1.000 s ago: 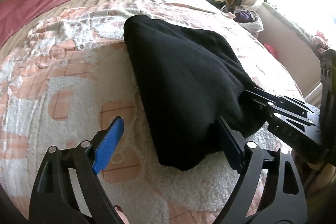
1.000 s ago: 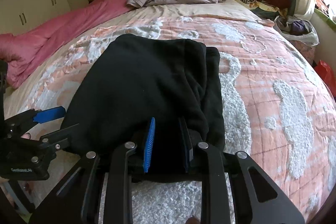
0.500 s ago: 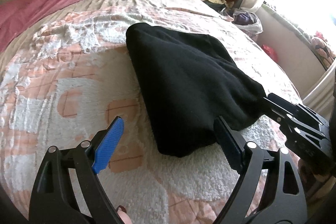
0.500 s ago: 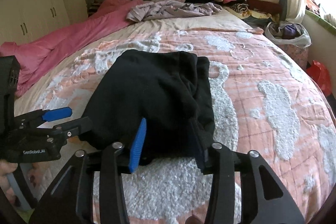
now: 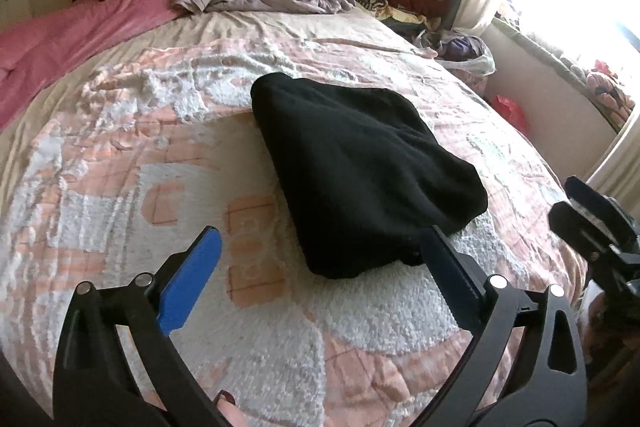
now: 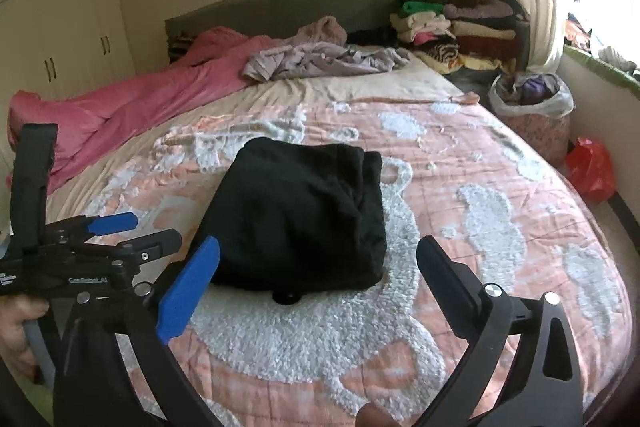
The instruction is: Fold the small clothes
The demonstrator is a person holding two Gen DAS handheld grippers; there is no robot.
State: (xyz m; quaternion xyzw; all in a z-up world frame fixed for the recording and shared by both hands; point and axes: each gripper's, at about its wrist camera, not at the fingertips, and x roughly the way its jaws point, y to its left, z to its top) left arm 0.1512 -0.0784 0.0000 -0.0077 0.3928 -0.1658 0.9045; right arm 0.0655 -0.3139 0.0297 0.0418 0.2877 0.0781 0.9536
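Note:
A folded black garment (image 5: 360, 167) (image 6: 300, 211) lies flat in the middle of the pink-and-white bedspread (image 5: 120, 187) (image 6: 480, 219). In the left wrist view, my left gripper (image 5: 320, 235) hangs a little short of the garment's near corner. Its jaws are opening wide and the pads touch nothing. In the right wrist view, my right gripper (image 6: 318, 243) is drawn back from the garment's near edge. Its jaws are also opening, with only bedspread between them. The left gripper (image 6: 150, 229) shows at the left edge of the right wrist view, held by a hand (image 6: 16, 327).
A pink blanket (image 6: 120, 111) runs along the bed's left side. A heap of lilac clothes (image 6: 320, 61) lies near the headboard, beside stacks of folded clothes (image 6: 460, 31). A bag of laundry (image 6: 532, 95) and a red bag (image 6: 590, 167) sit on the floor at right.
My right gripper let go of the black garment's near edge and opened wide. Both grippers drew back and up, and the left jaws widened. The garment stays folded on the bed.

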